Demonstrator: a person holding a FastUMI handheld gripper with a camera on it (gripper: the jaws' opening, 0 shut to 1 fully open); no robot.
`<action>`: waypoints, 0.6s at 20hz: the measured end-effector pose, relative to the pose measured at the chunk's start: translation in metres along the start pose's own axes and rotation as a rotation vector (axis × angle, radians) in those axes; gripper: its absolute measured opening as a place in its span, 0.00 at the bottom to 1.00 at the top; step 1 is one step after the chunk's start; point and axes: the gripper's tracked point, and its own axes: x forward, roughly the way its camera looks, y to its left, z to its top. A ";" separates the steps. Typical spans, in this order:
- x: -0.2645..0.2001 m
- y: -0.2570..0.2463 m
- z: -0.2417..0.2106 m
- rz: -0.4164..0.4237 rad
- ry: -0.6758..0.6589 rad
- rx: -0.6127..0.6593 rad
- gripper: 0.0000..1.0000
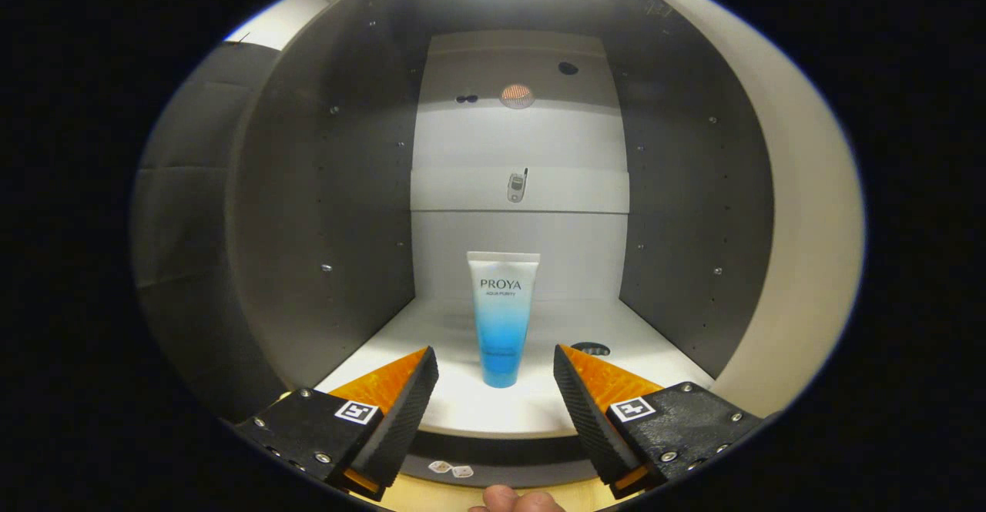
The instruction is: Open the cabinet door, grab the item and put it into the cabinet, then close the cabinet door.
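Gripper point(495, 369) low in frame, jaws wide apart and holding nothing, fingertips at the front edge of the cabinet point(323, 189) floor. The tube point(501, 319), white on top fading to blue, stands upright on its cap at frame centre on the white bottom shelf point(616, 335), just beyond the fingertips and in line with the gap between them, untouched. Cabinet open; a fingertip of the person's hand point(514, 500) shows at bottom centre.

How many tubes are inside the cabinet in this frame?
1: the tube stands upright on the cabinet's bottom shelf, just ahead of the open gripper. Nothing appears hidden.
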 end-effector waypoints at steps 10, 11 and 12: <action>-0.206 0.014 0.039 -0.020 -0.064 0.047 0.93; -0.229 0.018 0.041 -0.016 -0.066 0.054 0.93; -0.251 0.020 0.043 -0.011 -0.068 0.063 0.93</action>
